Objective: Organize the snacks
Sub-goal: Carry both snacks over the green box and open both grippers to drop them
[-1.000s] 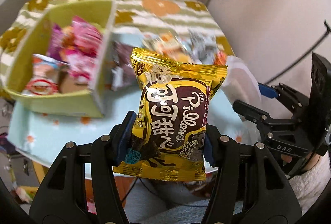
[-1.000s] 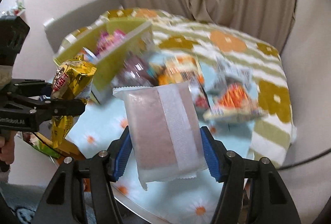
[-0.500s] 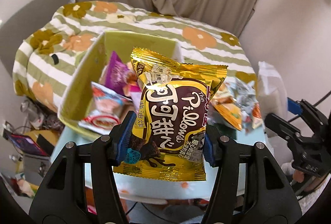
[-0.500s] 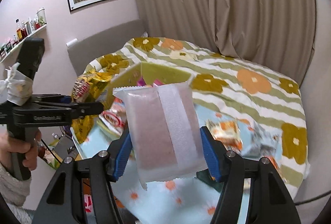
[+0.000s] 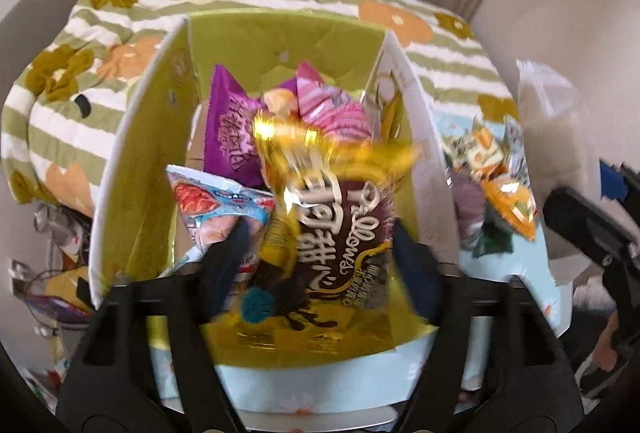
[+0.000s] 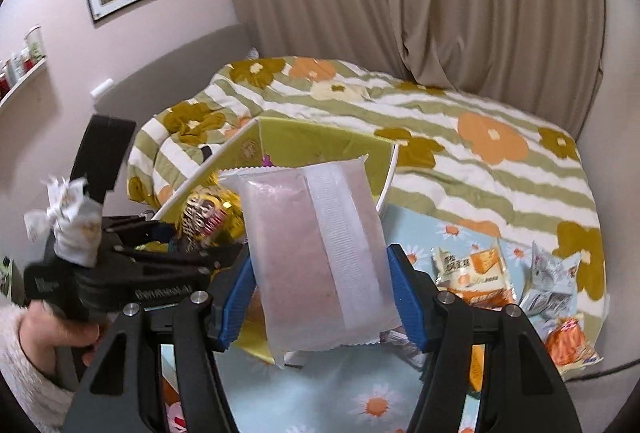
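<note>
Your left tool (image 5: 320,253) has just been opening, jaws wide around the gold "Pillows" packet (image 5: 332,233) over the green box (image 5: 280,45). Right tool (image 6: 320,297) grips a frosted pouch (image 6: 316,253) above the daisy-print worktop (image 6: 360,393).

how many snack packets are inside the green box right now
4 visible in the green cardboard box: purple packet, pink striped packet, light blue packet, and the gold-and-brown packet dropping in. More may be hidden underneath.
</note>
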A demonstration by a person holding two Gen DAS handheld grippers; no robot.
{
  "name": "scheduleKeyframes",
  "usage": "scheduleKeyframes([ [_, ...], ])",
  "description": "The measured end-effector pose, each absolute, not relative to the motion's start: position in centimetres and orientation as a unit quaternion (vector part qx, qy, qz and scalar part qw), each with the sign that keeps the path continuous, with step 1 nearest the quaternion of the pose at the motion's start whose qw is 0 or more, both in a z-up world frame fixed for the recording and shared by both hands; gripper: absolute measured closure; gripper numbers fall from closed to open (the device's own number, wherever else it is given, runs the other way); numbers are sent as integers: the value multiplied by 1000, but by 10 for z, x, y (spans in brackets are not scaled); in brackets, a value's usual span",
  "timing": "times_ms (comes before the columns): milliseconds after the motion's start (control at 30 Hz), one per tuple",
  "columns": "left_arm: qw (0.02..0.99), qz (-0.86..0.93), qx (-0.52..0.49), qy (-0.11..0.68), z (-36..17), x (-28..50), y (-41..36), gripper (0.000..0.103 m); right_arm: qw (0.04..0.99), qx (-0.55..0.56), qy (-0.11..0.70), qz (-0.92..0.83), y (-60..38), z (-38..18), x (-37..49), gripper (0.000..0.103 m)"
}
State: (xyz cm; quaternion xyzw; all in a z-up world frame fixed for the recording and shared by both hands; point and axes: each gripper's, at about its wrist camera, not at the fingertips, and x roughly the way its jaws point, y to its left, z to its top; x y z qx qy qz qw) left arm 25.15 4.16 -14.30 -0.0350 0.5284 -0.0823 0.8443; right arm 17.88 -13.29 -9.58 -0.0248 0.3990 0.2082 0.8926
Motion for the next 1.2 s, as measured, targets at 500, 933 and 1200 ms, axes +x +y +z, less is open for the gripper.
scheduleKeyframes([
  [500, 852, -87, -59, 513, -143, 222, 102, 0, 883, -14, 436, 176, -94, -111, 201, 44],
  [933, 866, -78, -51, 491, -135, 209, 148, 0, 856, 7, 487, 173, -39, -142, 237, 43],
  [1200, 863, -85, -59, 494, -146, 202, 161, 0, 869, 29, 471, 151, -35, -146, 231, 10],
])
